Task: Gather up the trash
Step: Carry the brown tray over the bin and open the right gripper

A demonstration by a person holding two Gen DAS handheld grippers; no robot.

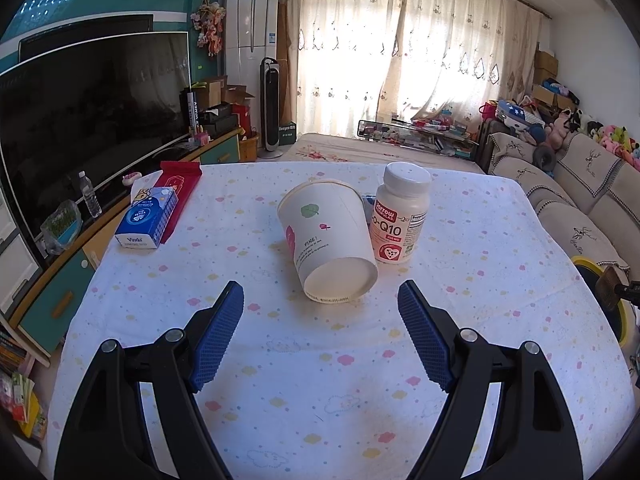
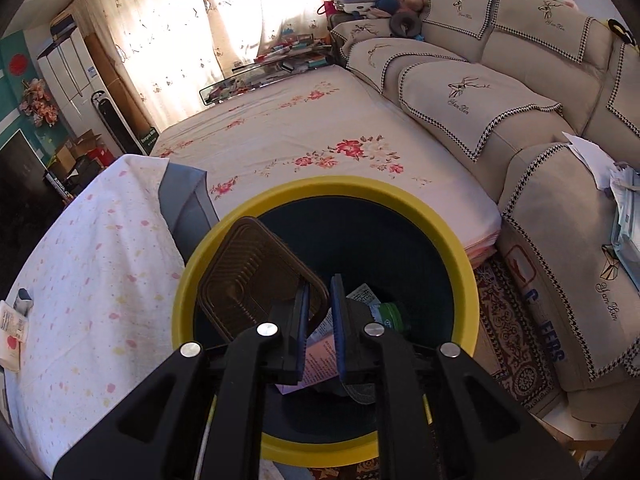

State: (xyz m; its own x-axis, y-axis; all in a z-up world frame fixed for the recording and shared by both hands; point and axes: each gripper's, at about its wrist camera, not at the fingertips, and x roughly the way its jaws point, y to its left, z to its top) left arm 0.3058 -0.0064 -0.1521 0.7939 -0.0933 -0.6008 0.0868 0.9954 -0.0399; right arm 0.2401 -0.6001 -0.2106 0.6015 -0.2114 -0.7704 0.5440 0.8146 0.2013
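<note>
In the left wrist view a white paper cup (image 1: 330, 240) lies on its side on the clothed table (image 1: 320, 380), base toward me. A white pill bottle (image 1: 400, 218) stands upright beside it on the right. My left gripper (image 1: 320, 300) is open and empty just short of the cup. In the right wrist view my right gripper (image 2: 319, 292) is shut on the edge of a brown plastic tray (image 2: 250, 280) and holds it over the mouth of the yellow-rimmed bin (image 2: 320, 192). Paper and packaging lie inside the bin.
A blue tissue pack (image 1: 146, 218) and a red wrapper (image 1: 178, 196) lie at the table's far left. A TV (image 1: 88, 116) stands to the left. The bin (image 1: 612, 300) sits off the table's right edge. A sofa (image 2: 520, 100) and a floral-covered low table (image 2: 320, 132) are behind it.
</note>
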